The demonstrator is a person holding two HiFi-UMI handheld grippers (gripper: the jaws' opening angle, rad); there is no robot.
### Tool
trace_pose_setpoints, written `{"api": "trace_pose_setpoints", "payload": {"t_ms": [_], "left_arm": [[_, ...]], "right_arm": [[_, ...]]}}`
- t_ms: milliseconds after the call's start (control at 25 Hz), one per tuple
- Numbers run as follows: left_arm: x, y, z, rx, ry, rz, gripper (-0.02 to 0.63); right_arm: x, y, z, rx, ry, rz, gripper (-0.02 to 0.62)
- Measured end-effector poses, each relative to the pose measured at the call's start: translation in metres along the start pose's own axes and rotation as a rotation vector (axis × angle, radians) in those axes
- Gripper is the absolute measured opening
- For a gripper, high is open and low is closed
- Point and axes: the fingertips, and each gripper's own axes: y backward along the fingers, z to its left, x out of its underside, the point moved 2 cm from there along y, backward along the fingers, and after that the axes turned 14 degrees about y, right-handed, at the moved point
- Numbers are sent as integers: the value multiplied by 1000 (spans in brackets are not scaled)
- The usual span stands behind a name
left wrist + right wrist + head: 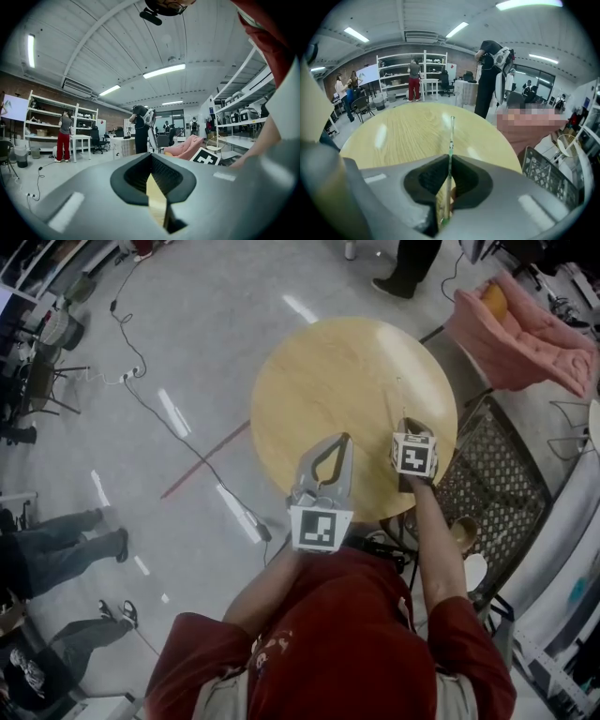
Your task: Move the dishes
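**Status**
- The right claw [407, 429] is gripping a thin clear dish [450, 140], seen edge-on. Its jaws are standing almost together on the greenish rim.
- The clear dish is standing upright over the near right part of the round wooden worktop [328, 371]. Contact with the surface cannot be confirmed.
- The left claw [330, 452] is hanging level over the near edge, jaws fully together, holding nothing.

**Progress**
- No dish is lying on the worktop yet, so the task is probably at an early transfer.
- A tan bowl [464, 532] and a white dish [475, 571] are waiting at the near end of the black mesh crate [497, 474], just beside the worktop.
- Remaining, as judged: placing the clear dish, then moving the other two.
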Motion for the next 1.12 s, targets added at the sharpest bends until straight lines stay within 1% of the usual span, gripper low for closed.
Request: {"api": "trace_pose_setpoints", "payload": {"t_ms": [360, 560, 720, 1000, 1120], "left_arm": [[-10, -15, -29, 91, 6, -17, 8], [-10, -21, -62, 139, -9, -18, 8], [-14, -27, -80, 189, -18, -18, 8], [-20, -30, -110, 242, 3, -22, 8], [-22, -31, -123, 268, 11, -26, 8]], "right_arm": [[-9, 45, -26, 63, -54, -70, 21], [2, 73, -48, 94, -56, -112, 21], [4, 99, -63, 136, -100, -139, 21], [4, 158, -78, 210, -153, -245, 21], [4, 185, -82, 260, -162, -303, 21]]}}
